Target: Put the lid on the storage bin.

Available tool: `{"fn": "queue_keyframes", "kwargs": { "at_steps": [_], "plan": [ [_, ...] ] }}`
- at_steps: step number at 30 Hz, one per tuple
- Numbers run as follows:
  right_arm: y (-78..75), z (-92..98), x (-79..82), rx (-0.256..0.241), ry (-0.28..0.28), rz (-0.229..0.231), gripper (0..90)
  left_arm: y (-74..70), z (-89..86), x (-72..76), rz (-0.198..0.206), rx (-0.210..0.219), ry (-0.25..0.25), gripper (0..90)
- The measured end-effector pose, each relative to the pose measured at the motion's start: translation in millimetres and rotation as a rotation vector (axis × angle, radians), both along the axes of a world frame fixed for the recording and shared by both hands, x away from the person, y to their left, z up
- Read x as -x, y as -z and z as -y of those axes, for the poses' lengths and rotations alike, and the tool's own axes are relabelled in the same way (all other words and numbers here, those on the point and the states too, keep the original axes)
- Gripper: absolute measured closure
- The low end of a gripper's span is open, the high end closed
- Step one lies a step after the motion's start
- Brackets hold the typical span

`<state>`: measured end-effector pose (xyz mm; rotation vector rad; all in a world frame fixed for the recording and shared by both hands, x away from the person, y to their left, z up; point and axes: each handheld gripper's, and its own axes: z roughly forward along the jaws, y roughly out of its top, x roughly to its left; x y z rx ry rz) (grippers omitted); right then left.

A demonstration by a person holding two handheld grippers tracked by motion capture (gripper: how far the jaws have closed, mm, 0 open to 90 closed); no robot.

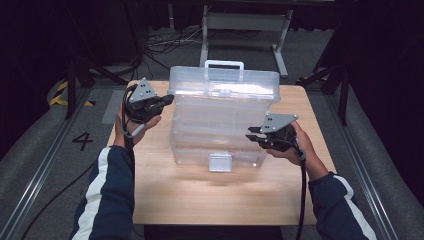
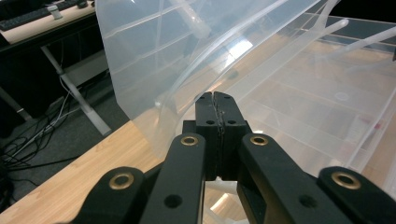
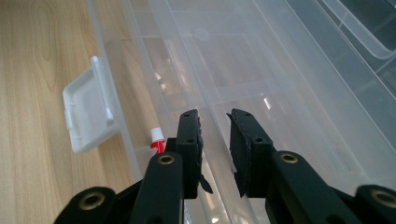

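A clear plastic case (image 1: 200,150) stands on the wooden table (image 1: 200,195) with its lid (image 1: 225,85) lifted and tilted up. My left gripper (image 1: 169,100) is at the lid's left edge, and in the left gripper view its jaws (image 2: 215,100) are pressed together on the lid's thin rim (image 2: 187,93). My right gripper (image 1: 252,136) is open at the case's right side. In the right gripper view it (image 3: 215,126) straddles a clear wall (image 3: 219,154) of the case. A small red and white item (image 3: 158,140) lies inside, near the white latch (image 3: 88,112).
The case's carry handle (image 1: 224,64) points to the far edge of the table, and its latch (image 1: 220,162) faces me. Bare wood lies in front of the case. Beyond the table are a metal stand (image 1: 245,22) and cables (image 1: 165,42) on the floor.
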<state>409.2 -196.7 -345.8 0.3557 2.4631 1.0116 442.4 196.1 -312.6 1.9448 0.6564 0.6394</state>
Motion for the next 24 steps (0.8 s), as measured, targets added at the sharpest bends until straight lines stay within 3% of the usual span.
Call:
{"fn": "queue_keyframes", "kwargs": {
  "at_steps": [6,12,15,24],
  "plan": [
    [-1.8,8.7,3.9,-0.008,0.007,0.003,76.4,1.1,0.3,2.8,-0.003,-0.022,0.001,89.8],
    [1.2,24.2,6.4,-0.035,0.030,-0.009,74.8,4.9,0.2,3.3,-0.012,0.000,0.008,89.6],
    [1.7,31.0,8.8,-0.063,0.045,-0.003,74.7,5.3,1.5,4.4,-0.003,-0.021,0.005,89.5],
    [0.1,41.6,15.5,-0.084,0.060,0.012,74.4,4.3,4.8,11.6,-0.004,-0.061,0.014,89.5]
  ]
}}
